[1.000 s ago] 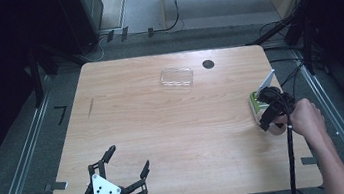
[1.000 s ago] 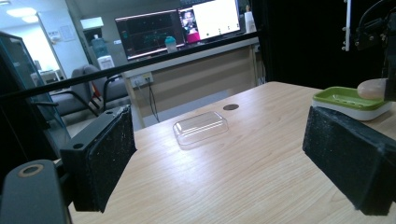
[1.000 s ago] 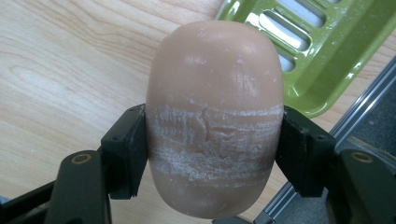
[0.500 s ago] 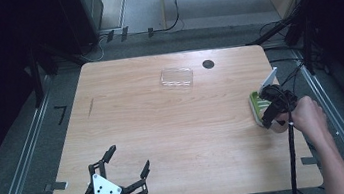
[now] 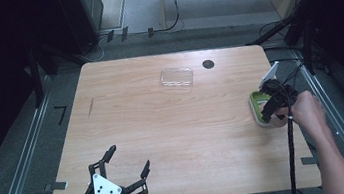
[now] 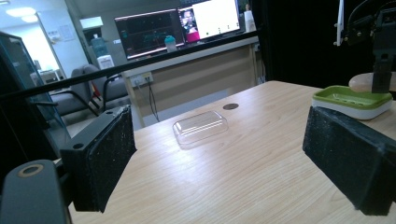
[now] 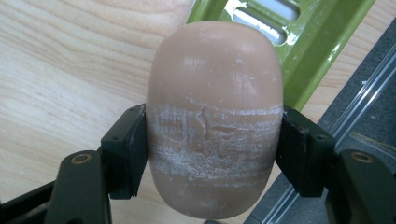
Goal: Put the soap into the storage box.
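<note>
1. At the near edge of the table, the left gripper is held with its jaws spread wide and nothing between them; the hand behind it is cut off by the bottom of the high view
2. In the left gripper view, the two black pads are seen well apart, with bare wood between them
3. Ahead of the left gripper, a clear plastic lid is seen lying flat on the table; its outline is faint in the high view
4. Beyond the lid, a small dark round spot is seen on the tabletop; what it is cannot be told
5. To the right of the left gripper, at the table's right edge, the right gripper is clamped on a tan, rounded soap bar, whose gripped band is scuffed white
6. Just beyond the soap, a green soap dish with slots is seen, partly hidden behind the bar; whether the soap touches it cannot be told
7. No writing or brand can be read on the soap or dish; the far screens are too small to read
</note>
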The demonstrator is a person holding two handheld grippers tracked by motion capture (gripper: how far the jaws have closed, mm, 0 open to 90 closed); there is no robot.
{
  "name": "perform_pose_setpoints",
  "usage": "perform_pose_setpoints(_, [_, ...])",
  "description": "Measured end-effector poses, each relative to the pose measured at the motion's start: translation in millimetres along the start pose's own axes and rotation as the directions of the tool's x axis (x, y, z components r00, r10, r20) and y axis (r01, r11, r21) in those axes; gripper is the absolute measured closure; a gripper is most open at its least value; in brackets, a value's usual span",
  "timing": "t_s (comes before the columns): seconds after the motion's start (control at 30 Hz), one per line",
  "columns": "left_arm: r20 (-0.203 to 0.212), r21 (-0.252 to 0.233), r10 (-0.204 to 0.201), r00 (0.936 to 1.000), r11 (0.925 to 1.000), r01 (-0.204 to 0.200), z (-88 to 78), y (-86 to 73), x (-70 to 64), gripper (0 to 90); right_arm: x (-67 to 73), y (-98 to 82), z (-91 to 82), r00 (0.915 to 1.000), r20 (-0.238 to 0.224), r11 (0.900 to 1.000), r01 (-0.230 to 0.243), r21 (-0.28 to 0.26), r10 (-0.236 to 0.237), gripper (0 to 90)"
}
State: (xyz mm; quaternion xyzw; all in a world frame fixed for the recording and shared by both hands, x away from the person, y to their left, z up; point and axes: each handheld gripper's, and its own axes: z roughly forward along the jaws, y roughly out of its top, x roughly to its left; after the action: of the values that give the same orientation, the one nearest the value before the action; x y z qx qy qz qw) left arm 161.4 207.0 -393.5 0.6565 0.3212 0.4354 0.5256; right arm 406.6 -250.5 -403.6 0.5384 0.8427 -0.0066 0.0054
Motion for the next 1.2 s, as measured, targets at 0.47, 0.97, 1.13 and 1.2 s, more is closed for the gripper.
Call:
perform_pose_setpoints(0.47, [0.0, 0.001, 0.001, 1.0, 1.0, -0.001, 0.1, 0.0, 0.2, 9.9, -5.2, 18.5, -1.6, 0.9996, 0.004, 1.0, -0.028, -0.009, 0.028, 33.4])
perform_pose_setpoints(0.97, [0.0, 0.002, 0.002, 1.0, 1.0, -0.002, 0.2, -0.1, 0.2, 9.9, -7.7, 33.2, -3.5, 0.9989, 0.003, 0.999, -0.047, -0.012, 0.047, 33.4])
perform_pose_setpoints(1.13, [0.001, 0.004, 0.005, 1.0, 1.0, -0.005, 0.3, -0.1, 0.1, 9.9, -11.2, 37.1, -3.2, 0.9982, 0.0, 0.998, -0.061, -0.017, 0.061, 33.4])
perform_pose_setpoints(1.2, [0.0, 0.003, 0.004, 1.0, 1.0, -0.004, 0.3, -0.1, 0.2, 9.9, -12.4, 38.9, -2.5, 0.9981, 0.0, 0.998, -0.061, -0.015, 0.061, 33.4])
